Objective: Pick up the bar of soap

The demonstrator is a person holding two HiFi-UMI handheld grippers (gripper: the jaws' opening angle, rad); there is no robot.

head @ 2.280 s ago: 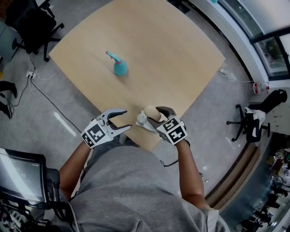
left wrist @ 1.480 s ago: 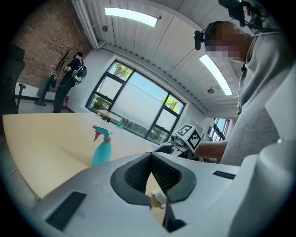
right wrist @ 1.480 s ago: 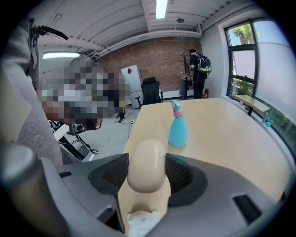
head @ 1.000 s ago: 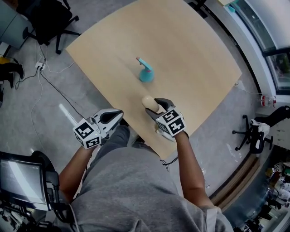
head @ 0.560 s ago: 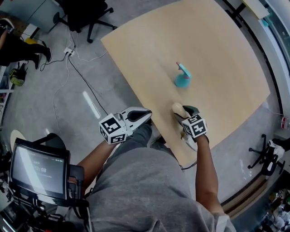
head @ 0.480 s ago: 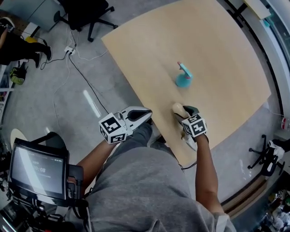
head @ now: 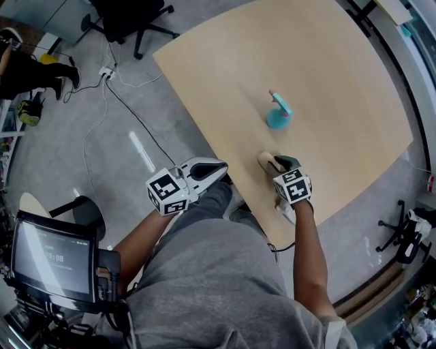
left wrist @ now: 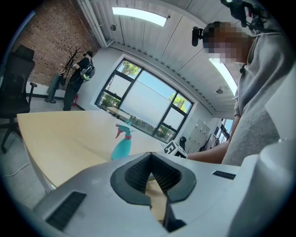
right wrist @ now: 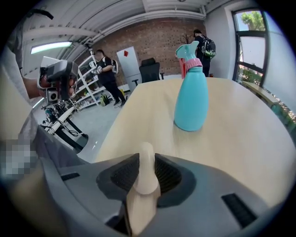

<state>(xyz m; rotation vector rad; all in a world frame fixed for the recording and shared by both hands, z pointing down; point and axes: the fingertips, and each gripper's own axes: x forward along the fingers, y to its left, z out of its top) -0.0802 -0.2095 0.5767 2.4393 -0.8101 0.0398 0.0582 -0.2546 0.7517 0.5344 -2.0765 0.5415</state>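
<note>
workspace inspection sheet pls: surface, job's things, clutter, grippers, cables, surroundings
surface: light wood table, only two things on it
job's things: bar of soap standing on edge near the table's front edge, between the right gripper's pads
clutter: teal spray bottle, upright, beyond the soap and apart from it
grippers: right gripper closing, pads on the soap's sides; left gripper shut, empty, off the table
cables: cable across the floor left of the table
surroundings: office chair, screen
</note>
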